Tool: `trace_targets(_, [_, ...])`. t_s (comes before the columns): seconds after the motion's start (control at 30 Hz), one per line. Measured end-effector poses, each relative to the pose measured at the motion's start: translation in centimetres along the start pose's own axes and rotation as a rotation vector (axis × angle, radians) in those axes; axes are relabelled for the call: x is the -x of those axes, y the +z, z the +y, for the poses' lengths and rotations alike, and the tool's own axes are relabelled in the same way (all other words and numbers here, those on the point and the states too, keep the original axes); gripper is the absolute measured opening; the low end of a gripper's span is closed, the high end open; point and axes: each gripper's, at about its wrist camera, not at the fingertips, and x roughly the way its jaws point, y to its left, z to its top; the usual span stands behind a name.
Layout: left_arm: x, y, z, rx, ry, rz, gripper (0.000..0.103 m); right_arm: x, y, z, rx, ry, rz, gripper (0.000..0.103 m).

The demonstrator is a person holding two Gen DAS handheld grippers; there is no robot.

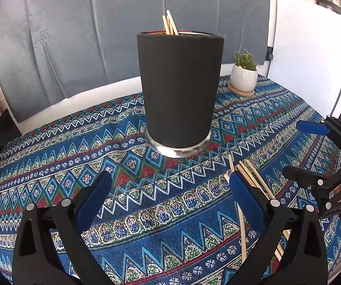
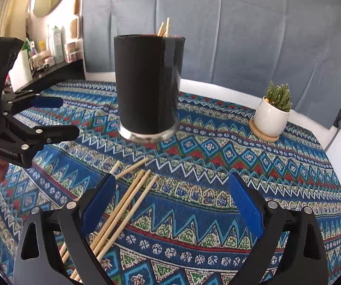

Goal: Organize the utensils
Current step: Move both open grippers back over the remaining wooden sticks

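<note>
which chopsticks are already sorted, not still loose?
The few chopsticks standing upright in the black holder, tips above its rim. The other chopsticks lie flat on the patterned cloth before it.

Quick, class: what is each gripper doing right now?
Left gripper: jaws open, holding nothing.
Right gripper: jaws open, holding nothing.

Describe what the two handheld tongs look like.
Both the left tongs and the right tongs are matte black plastic frames with silver rivets and blue padded fingertips. The left one's body carries small white lettering.
</note>
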Motion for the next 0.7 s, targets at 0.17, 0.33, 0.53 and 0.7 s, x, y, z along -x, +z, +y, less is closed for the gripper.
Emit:
trace_targets(0.17, [-1.1,-1.0,-0.7,-0.017,-0.034,0.064,0.097,-0.8,-1.1,0.0,0.008,0.007,0.064,0.091])
trace_targets(0.33, [-2.0,-1.8,-1.6,-0.053,-0.069,0.116,0.097,-1.4,-1.6,0.2,0.016,0.005,0.111,0.091])
trace_targets(0.53, [-2.7,-2.5,-2.2,-0.064,-0.105,0.152,0.097,-2.0,-1.9,-0.1,-0.011,0.028,0.169,0.091])
trace_targets(0.7, [-3.4,-3.2,-2.6,-0.081,-0.160,0.199,0.097,-3.2,-2.0,-0.6,-0.046,0.066,0.233,0.093])
